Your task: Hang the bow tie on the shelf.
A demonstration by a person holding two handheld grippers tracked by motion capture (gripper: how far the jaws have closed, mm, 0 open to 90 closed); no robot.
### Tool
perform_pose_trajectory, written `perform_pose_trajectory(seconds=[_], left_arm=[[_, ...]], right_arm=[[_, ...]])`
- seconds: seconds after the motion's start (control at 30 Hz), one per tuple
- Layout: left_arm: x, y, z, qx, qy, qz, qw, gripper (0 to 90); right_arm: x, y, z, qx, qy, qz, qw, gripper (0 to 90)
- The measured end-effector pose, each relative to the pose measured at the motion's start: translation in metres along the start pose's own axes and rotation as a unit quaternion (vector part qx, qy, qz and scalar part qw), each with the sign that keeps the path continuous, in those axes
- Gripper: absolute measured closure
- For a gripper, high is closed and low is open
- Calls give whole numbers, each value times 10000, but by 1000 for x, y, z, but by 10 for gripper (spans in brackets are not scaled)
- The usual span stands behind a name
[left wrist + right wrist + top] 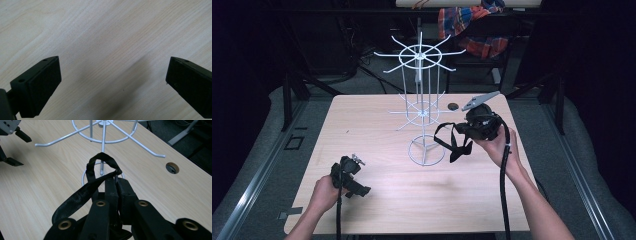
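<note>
Right gripper point(460, 131), held in the person's right hand point(496, 145) above the right half of the desk point(377, 200), near its right edge; the forearm enters from the near right corner and slants toward the far left, so that the jaws face left toward the white wire rack point(422, 107). In the right gripper view the jaws are pressed together on a black strap point(98, 176), pinching it just below a loop that rises ahead of the jaw tips; the loop stands close in front of the rack's centre post, and whether it touches a hook cannot be told. The strap's long axis runs from the jaws back and down toward the near edge: in the high view one loop extends left toward the rack's ring base point(426, 151) while a free tail hangs below the gripper, clear of the desk surface. Left gripper point(357, 182), held in the left hand point(324, 194) near the near left corner of the desk, low over the wood; its jaws face right and slightly toward the near edge. In the left gripper view the two black pads point(43, 85) stand spread wide apart with bare wood grain between them and nothing gripped. A dark round grommet point(453, 106) lies in the desk near its far edge, behind the rack.
</note>
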State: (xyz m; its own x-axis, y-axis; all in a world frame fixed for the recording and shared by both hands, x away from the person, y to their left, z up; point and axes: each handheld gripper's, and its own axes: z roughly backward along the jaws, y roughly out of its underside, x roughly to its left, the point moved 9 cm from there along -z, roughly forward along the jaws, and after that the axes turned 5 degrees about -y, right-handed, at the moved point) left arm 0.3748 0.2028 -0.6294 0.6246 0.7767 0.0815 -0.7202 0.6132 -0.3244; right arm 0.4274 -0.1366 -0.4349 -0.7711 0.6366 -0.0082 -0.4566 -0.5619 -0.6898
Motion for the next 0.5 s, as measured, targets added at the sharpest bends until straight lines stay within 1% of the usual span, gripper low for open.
perform_pose_trajectory(seconds=[0.23, 0.37, 0.5], left_arm=[[1, 0, 0, 4, -8, -21, 10000, 0], [0, 0, 0, 10, 10, 16, 10000, 0], [0, 1, 1, 5, 2, 11, 10000, 0]], right_arm=[[-3, -1, -3, 37, 9, -18, 10000, 872], [-4, -2, -7, 30, -8, -37, 10000, 872], [-4, -2, -10, 37, -38, -75, 10000, 872]])
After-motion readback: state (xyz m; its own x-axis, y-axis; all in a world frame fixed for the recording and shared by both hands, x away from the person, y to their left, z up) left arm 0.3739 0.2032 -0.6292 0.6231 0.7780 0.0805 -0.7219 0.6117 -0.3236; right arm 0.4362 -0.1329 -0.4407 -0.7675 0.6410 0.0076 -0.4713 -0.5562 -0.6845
